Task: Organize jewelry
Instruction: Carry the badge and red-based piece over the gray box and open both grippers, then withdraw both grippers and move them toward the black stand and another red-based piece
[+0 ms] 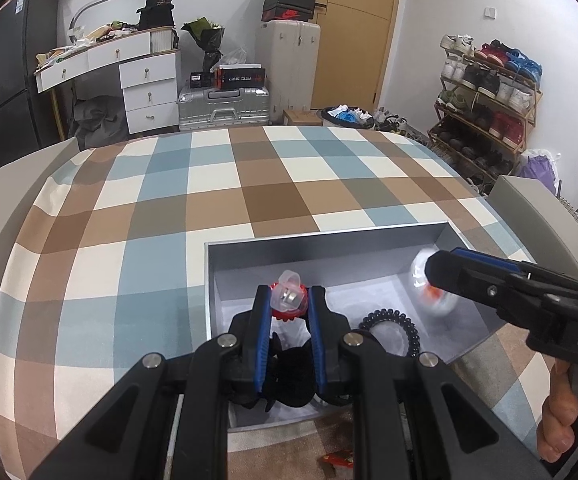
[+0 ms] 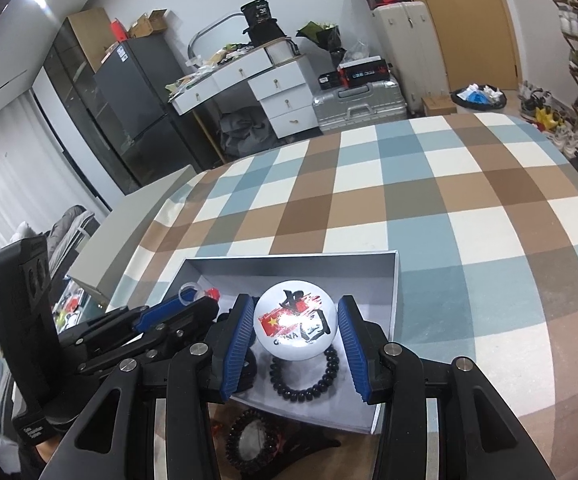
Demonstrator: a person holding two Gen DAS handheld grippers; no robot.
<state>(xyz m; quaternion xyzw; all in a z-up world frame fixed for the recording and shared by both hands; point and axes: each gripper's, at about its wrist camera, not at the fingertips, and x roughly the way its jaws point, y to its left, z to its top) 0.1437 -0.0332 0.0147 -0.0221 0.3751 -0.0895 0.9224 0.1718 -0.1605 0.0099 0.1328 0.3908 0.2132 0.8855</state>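
Checked blue, brown and cream cloth covers the bed (image 2: pixel 469 208), and on it sits my open grey box (image 2: pixel 395 280). Over the box, my right gripper (image 2: pixel 295 330) is clenched on a round white badge (image 2: pixel 294 325), with a black bead bracelet (image 2: pixel 309 376) at six o'clock below it. At nine o'clock, my left gripper (image 1: pixel 287 300) grips a small clear-and-red trinket (image 1: pixel 287 298).
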